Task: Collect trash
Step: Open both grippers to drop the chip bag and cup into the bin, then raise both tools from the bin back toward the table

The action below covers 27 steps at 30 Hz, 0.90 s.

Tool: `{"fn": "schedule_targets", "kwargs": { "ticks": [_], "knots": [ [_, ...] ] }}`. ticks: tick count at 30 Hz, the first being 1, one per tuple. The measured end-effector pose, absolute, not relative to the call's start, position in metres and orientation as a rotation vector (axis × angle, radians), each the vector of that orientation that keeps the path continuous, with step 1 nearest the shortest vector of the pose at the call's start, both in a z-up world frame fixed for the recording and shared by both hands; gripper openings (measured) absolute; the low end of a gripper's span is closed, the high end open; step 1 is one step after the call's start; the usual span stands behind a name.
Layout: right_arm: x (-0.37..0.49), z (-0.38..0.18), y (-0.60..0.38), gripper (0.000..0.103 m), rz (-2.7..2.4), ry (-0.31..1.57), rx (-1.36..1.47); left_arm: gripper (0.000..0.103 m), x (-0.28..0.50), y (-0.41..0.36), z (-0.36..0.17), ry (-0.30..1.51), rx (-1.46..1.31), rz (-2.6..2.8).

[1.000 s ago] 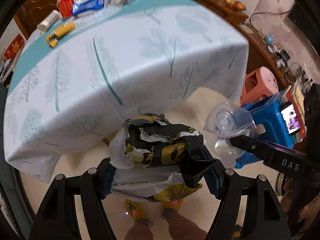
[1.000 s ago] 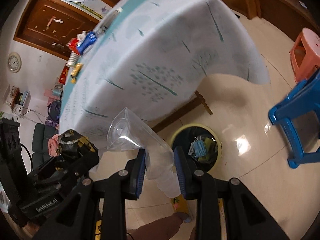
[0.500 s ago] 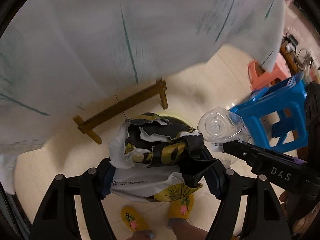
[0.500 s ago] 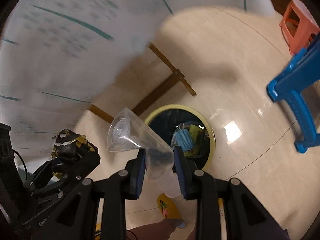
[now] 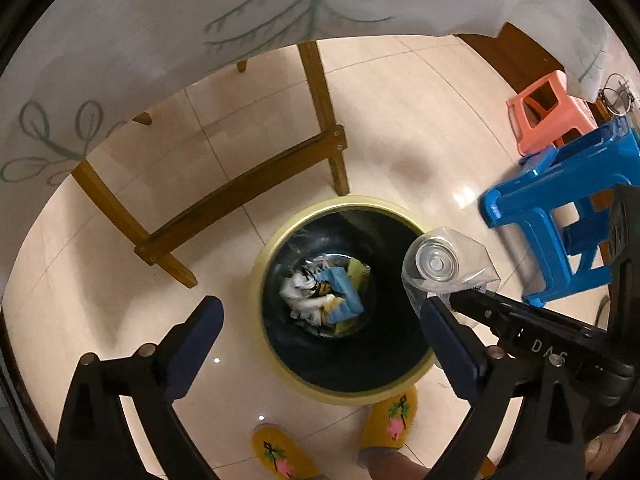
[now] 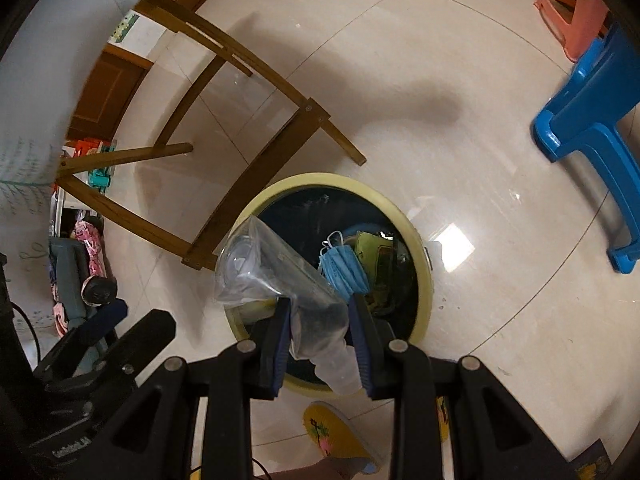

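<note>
Trash is the whole story here, and the piece in hand is a clear plastic bottle point(image 6: 276, 276), crumpled and see-through, so my guess is it's featherlight, a bit slick and springy, best pinched around the squashed middle like it is now. The right gripper point(image 6: 318, 312) has its blue-padded fingers narrow and clamped on that bottle's body, base end poking out toward 11 o'clock over the near rim of the bin. The left gripper point(image 5: 320, 328) has just been opening and its fingers stand wide with nothing between them, straight over the bin mouth. Yellow embroidered slippers point(image 5: 390, 420) sit at 6 o'clock by the bin. Next out, the round trash bin point(image 5: 276, 240) has a pale yellow rim and a dark liner, and down inside lie torn black-and-yellow paper point(image 5: 308, 292), a soft blue face mask point(image 6: 344, 268) and a greenish wrapper. Beyond that, glossy cream floor tiles, wooden legs point(image 5: 320, 92) at 12 o'clock under a white leaf-print cloth, hard plastic blue stool point(image 5: 560, 216) and orange stool point(image 5: 548, 116) around 2 o'clock.
</note>
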State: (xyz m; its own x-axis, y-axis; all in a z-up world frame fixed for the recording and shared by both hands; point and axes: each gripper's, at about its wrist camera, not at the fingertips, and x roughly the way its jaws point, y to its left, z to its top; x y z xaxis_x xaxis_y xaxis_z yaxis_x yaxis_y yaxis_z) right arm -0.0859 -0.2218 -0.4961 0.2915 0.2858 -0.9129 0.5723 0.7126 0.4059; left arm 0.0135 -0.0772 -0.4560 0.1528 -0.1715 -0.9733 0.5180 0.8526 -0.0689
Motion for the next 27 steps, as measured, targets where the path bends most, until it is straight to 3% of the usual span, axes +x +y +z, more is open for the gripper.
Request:
{"fn": "schedule_targets", "kwargs": {
  "ticks": [8, 12, 20, 27],
  "knots": [
    [-0.073, -0.497, -0.210, 0.031, -0.184, 1.330, 0.815, 0.098, 0.016, -0.064, -0.445, 1.333, 0.289, -0.479],
    [-0.069, -0.486, -0.204, 0.059, -0.159, 1.336, 0.823, 0.098, 0.014, -0.056, -0.433, 1.343, 0.294, -0.466],
    [-0.069, -0.426, -0.197, 0.060, -0.150, 1.329, 0.785, 0.098, 0.007, -0.036, -0.378, 1.390, 0.265, -0.434],
    [-0.079, -0.338, -0.201, 0.060, -0.176, 1.278, 0.782, 0.098, 0.005, -0.024, -0.301, 1.373, 0.264, -0.420]
  ]
}}
